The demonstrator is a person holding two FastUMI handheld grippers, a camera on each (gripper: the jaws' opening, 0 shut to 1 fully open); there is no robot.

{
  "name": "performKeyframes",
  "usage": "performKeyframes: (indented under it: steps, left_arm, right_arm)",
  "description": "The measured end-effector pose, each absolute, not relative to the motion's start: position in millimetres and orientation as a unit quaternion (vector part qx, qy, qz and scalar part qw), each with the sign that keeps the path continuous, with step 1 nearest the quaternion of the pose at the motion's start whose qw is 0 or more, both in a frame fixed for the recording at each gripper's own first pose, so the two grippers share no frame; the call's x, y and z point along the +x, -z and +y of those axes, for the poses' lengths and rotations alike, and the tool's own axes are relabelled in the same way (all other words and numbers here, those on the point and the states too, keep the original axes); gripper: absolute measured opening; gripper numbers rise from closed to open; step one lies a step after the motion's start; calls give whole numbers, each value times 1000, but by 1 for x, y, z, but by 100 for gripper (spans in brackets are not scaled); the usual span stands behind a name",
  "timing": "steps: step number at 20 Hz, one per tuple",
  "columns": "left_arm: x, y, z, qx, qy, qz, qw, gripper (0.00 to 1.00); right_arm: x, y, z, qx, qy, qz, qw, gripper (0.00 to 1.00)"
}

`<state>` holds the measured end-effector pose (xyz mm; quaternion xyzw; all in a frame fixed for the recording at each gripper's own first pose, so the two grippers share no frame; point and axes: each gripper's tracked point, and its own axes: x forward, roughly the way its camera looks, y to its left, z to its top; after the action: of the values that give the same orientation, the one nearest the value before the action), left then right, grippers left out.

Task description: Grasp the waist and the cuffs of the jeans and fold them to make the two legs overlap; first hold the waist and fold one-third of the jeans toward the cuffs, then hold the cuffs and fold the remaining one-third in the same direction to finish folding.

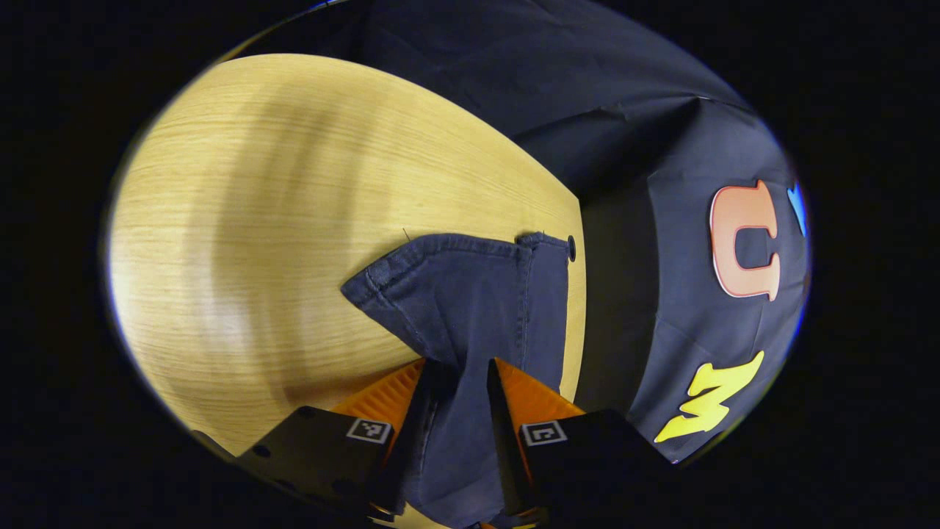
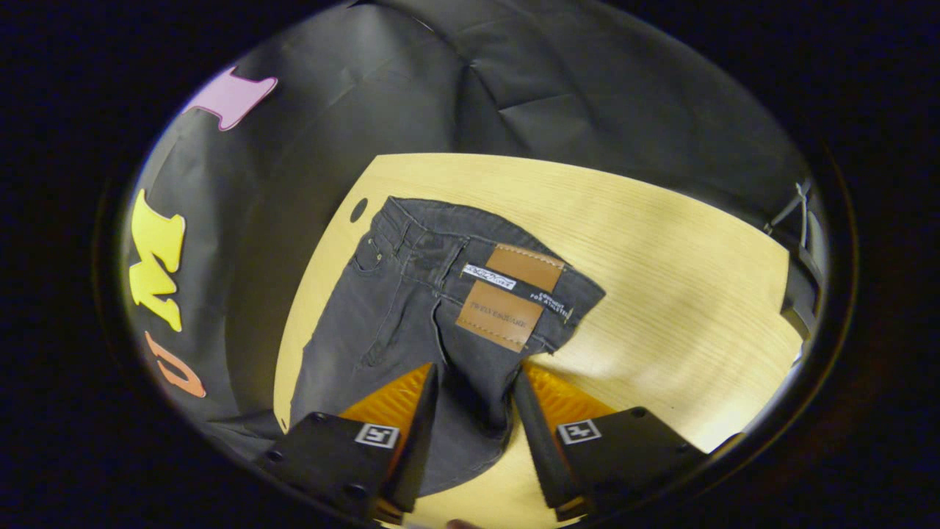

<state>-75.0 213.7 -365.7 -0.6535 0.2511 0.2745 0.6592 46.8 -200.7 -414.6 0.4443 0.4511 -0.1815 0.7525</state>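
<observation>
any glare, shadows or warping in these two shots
Left gripper view: soft banded shadows fall across the table, with a bright sheen low at its left, the edge bows from fisheye, and the jeans are sharp. Right gripper view: the table glares pale at right, its edges curve, and the jeans and their patch are in focus.

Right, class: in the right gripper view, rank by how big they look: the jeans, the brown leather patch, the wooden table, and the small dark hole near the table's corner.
1. Wooden table
2. Jeans
3. Brown leather patch
4. Small dark hole

The jeans lie flat on the table, so nearness hardly skews this order.
</observation>
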Motion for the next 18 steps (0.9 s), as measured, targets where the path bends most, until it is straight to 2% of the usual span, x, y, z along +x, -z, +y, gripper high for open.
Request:
performKeyframes:
  steps: [1,2,3,4,5,6,8,10,11,12,18]
  left_arm:
    - [-77,370,213,-653,-283,256,654,39]
    - [-77,370,214,-656,-285,255,651,18]
    - [-79,368,214,-656,-286,255,650,20]
    - [-81,369,214,-655,-287,259,649,19]
    - [-84,369,215,-651,-291,265,649,16]
    - [-86,367,216,-650,-294,269,647,13]
    - [-90,359,218,-653,-301,272,640,6]
    - [-96,353,219,-650,-310,284,634,5]
    - [-98,345,219,-651,-312,288,629,0]
    - [-101,342,219,-648,-321,296,624,4]
    - [-77,281,223,-677,-319,279,601,3]
  right_arm:
    - [47,418,-202,448,188,453,747,43]
    - [48,420,-202,458,187,456,740,31]
    - [48,421,-200,470,186,460,730,29]
    - [51,419,-201,480,187,457,725,20]
    - [50,418,-200,488,185,454,722,12]
    - [49,415,-200,492,185,453,720,12]
    - [50,413,-198,490,180,455,721,2]
    - [49,403,-199,488,169,457,724,2]
    - [47,394,-200,491,165,458,723,0]
    - [46,383,-198,495,162,460,719,2]
    - [70,321,-188,509,139,486,697,2]
